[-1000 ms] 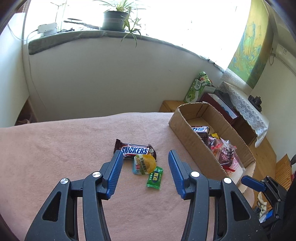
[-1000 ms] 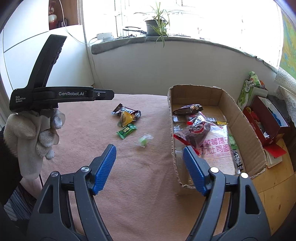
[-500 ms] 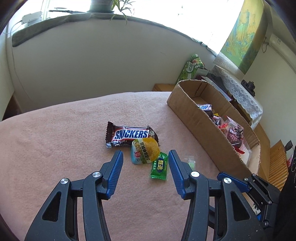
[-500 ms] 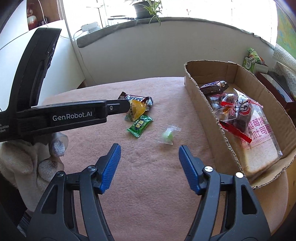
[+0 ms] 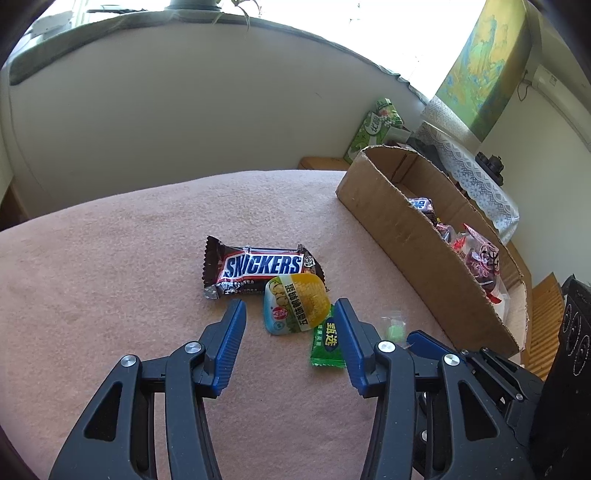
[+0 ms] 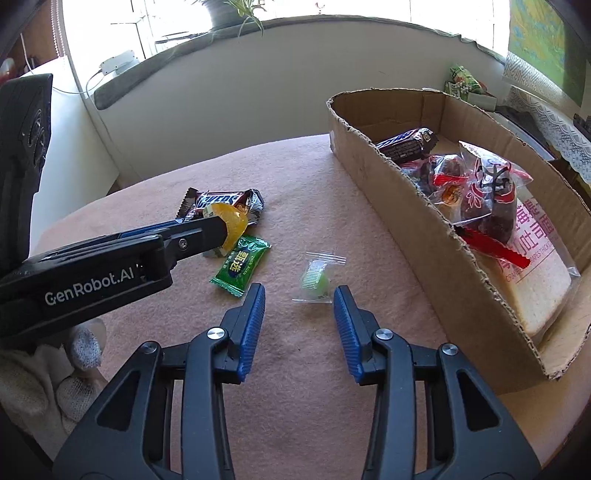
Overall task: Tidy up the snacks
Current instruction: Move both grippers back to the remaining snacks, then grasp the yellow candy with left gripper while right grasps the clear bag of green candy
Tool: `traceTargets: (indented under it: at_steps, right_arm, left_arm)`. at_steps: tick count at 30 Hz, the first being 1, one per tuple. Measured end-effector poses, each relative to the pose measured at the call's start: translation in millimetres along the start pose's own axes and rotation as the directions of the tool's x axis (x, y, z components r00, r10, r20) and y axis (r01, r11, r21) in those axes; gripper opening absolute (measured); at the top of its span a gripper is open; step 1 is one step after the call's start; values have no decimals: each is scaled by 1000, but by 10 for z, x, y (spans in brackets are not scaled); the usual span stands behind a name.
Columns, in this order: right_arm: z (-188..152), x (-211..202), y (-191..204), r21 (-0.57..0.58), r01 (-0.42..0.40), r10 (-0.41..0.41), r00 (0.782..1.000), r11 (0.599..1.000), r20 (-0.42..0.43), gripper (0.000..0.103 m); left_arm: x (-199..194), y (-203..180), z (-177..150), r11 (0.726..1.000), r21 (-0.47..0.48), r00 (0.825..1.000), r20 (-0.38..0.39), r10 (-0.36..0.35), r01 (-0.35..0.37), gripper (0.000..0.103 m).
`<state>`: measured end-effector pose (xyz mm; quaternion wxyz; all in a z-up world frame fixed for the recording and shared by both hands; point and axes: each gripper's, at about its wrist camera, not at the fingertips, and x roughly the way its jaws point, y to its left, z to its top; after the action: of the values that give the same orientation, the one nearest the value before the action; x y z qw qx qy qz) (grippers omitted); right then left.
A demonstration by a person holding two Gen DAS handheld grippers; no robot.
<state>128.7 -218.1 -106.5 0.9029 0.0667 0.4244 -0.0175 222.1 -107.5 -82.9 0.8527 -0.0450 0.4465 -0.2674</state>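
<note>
On the pink cloth lie a Snickers bar [image 5: 258,266], a yellow jelly cup [image 5: 295,304] leaning on it, a green candy packet [image 5: 327,341] and a small clear-wrapped green candy [image 6: 314,278]. My left gripper [image 5: 288,314] is open, its jaws either side of the jelly cup, just short of it. My right gripper [image 6: 299,295] is open, the small green candy just ahead between its fingertips. The cardboard box [image 6: 413,221] to the right holds several snacks and a bread pack [image 6: 532,258].
The left gripper's body [image 6: 110,266] reaches across the right wrist view from the left, with a gloved hand [image 6: 44,376] below. A windowsill with a plant [image 6: 229,11] runs behind. A side table with green packs [image 5: 376,129] stands past the box.
Both grippers have moved forward and down. The left one has closed in on the jelly cup, the right one on the small green candy. Both stay open.
</note>
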Motion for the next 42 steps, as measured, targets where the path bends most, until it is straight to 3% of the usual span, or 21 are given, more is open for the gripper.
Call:
traceTargets:
  at_steps: [8, 11, 16, 22, 42]
  right_arm:
    - [64, 117, 3, 12, 31, -31, 999, 999, -16, 39]
    - [64, 163, 18, 14, 34, -34, 999, 999, -21, 34]
    - [66, 167, 3, 21, 18, -18, 1000, 1000, -19, 22]
    - [55, 136, -13, 23, -5, 6, 1000, 1000, -10, 21]
    - [58, -381, 29, -54, -120, 124, 988, 991, 88, 20]
  left_arm:
    - [169, -114, 23, 999, 43, 999, -24, 27, -26, 47]
    - [207, -110, 3, 998, 50, 998, -23, 51, -50, 46]
    - [181, -80, -6, 997, 48, 998, -16, 66, -66, 35]
    - [115, -73, -49, 995, 58, 997, -7, 82, -81, 28]
    - [-407, -174, -23, 994, 41, 990, 95, 101, -105, 27]
